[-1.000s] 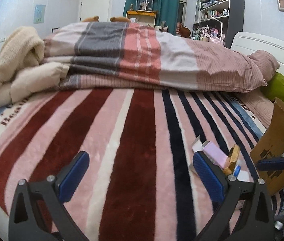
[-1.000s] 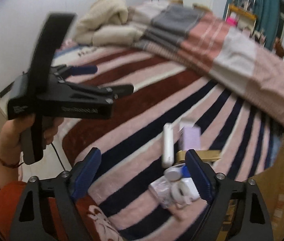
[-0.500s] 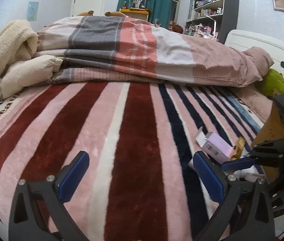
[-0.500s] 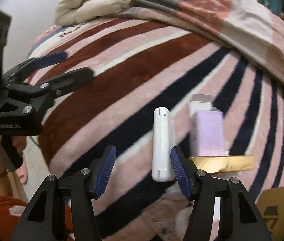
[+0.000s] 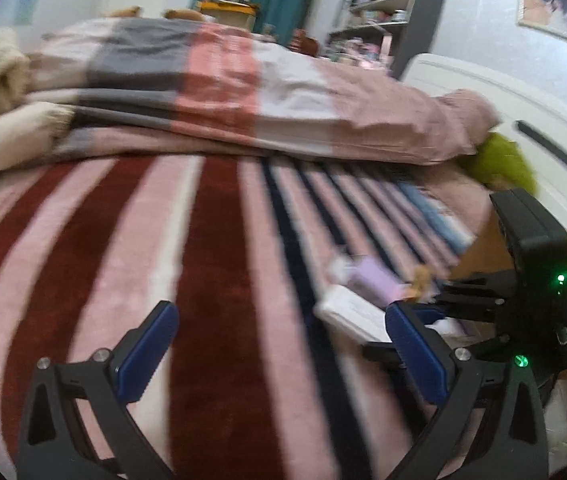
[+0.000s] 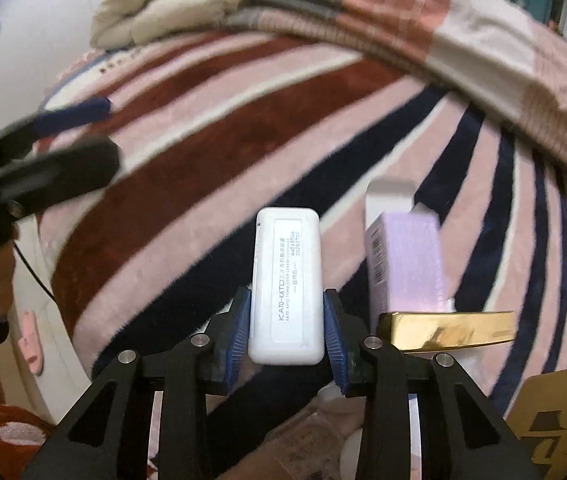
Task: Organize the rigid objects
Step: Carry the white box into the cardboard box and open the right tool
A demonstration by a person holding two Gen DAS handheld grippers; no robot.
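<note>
The right claw (image 6: 286, 322) has just been closing, and the white case (image 6: 285, 286) sits squarely between its blue pads (image 6: 239, 326), which now look pressed against both long sides near the near end. The case lies flat on the striped blanket (image 6: 211, 184), running straight ahead of the claw. It looks like hard plastic, light and stiff, with smooth rounded edges, so it could slip or swing if gripped only at the end; a hold nearer its middle would be steadier. Just right of the claw lies a gold bar-shaped box (image 6: 447, 326), and beyond that a purple carton (image 6: 407, 264) with its flap open, thin card that would crush under a hard squeeze. A brown cardboard box (image 6: 559, 420) shows at the lower right, probably where these go. Over on the other side, the left claw (image 5: 279, 356) hangs above the blanket with its pads wide apart and nothing in them.
</note>
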